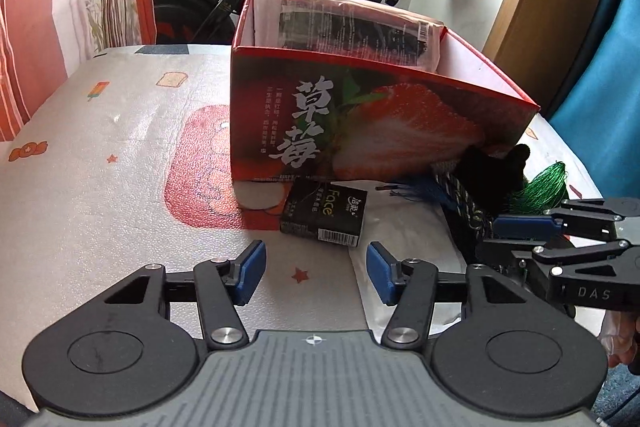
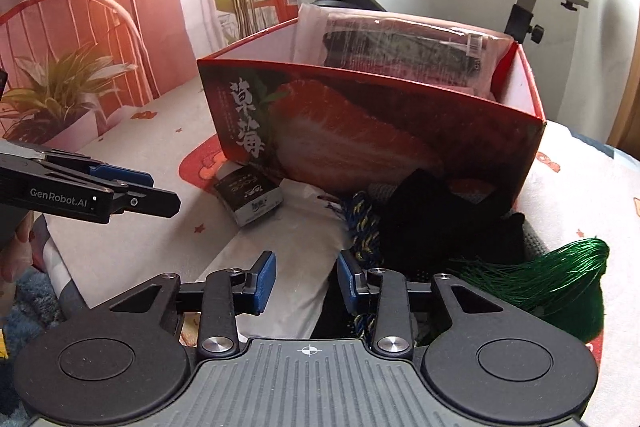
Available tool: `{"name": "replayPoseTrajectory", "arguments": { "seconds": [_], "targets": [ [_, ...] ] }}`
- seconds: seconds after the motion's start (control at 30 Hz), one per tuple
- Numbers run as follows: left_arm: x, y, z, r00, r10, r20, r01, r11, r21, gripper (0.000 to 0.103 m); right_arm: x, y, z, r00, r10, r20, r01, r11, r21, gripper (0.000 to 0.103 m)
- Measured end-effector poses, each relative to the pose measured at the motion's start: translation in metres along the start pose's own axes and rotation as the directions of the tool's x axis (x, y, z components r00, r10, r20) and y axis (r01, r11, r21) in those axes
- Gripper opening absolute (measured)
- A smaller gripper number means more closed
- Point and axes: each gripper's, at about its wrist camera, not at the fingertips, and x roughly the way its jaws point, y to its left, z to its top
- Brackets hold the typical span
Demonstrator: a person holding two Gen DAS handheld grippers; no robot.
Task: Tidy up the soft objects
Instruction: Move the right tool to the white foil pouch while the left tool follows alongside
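Left wrist | glossy cardboard box (image 1: 360, 119) | crinkly white pouch (image 1: 400, 227) | fuzzy black cloth (image 1: 492, 171)

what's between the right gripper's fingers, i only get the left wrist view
observer: Nothing is gripped. The right gripper has its jaws apart over a white plastic packet.
operator: what's that striped cord next to it
observer: A blue and yellow braided rope, running down past the gripper's right finger.
operator: how far does the green stuff go
observer: The green thread bundle fans out wide to the right of the gripper, with a thick dark green end at the near edge.
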Motion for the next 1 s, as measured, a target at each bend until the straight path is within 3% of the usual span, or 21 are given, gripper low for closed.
{"name": "replayPoseTrajectory", "arguments": {
  "seconds": [0.23, 0.47, 0.63, 0.97, 1.0],
  "targets": [
    [0.015, 0.004, 0.007, 0.999, -0.019, -0.026, 0.019, 1.0, 0.0, 0.06, 0.01, -0.001, -0.006, 0.999, 0.011, -0.033, -0.01, 1.0, 0.025, 0.031],
    [0.028, -0.01, 0.003, 0.99, -0.125, -0.061, 0.124, 0.992, -0.006, 0.059, 0.024, -0.003, -0.011, 0.996, 0.045, -0.076, -0.041, 0.997, 0.06, 0.033],
    [0.044, -0.021, -0.006, 0.982, -0.156, -0.105, 0.156, 0.988, -0.011, 0.058, 0.033, -0.009, -0.018, 0.994, 0.048, -0.095, -0.038, 0.994, 0.103, 0.035],
    [0.061, -0.024, -0.009, 0.979, -0.156, -0.13, 0.153, 0.988, -0.031, 0.057, 0.037, -0.021, -0.022, 0.99, 0.104, -0.095, -0.083, 0.976, 0.202, 0.039],
    [0.061, -0.024, -0.009, 0.979, -0.156, -0.133, 0.154, 0.988, -0.028, 0.053, 0.037, -0.021, -0.022, 0.989, 0.114, -0.095, -0.091, 0.973, 0.212, 0.039]
  ]
}}
